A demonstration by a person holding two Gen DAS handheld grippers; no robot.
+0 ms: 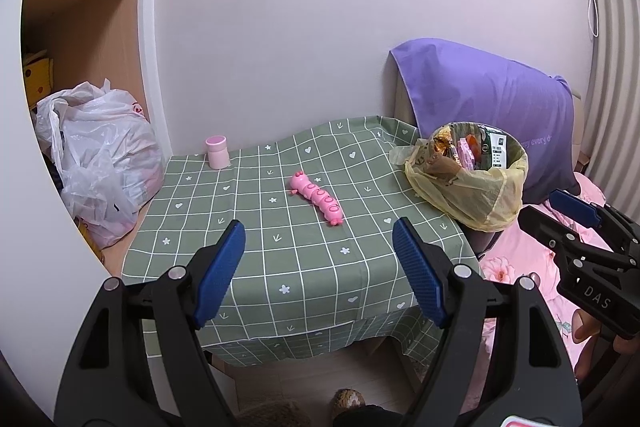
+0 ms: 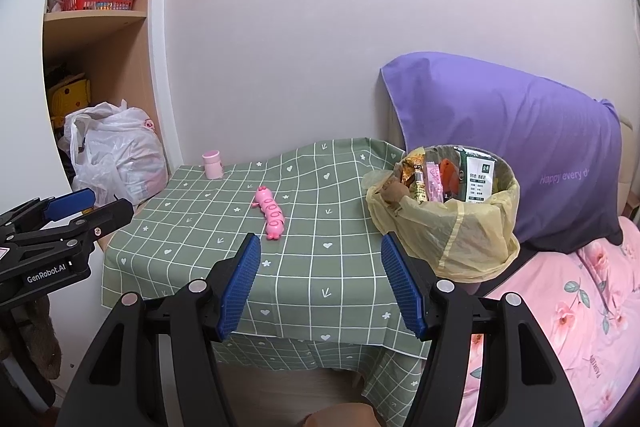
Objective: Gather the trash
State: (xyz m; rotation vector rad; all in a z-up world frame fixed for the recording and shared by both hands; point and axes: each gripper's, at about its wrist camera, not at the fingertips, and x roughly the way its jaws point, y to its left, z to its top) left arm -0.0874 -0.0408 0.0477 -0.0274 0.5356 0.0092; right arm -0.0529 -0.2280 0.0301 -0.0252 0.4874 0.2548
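The trash bin (image 2: pixel 460 215), lined with a yellow bag and stuffed with wrappers, sits at the table's (image 2: pixel 192 259) right edge, against a purple pillow (image 2: pixel 520 131). My right gripper (image 2: pixel 320 283) hangs near it, fingers spread and empty. My left gripper (image 1: pixel 320 267) is likewise released, holding nothing. Mid-table lies a pink caterpillar toy (image 1: pixel 318 197); a pink cup (image 1: pixel 217 151) stands at the far left corner.

Soft even light, perhaps daylight; warped edges
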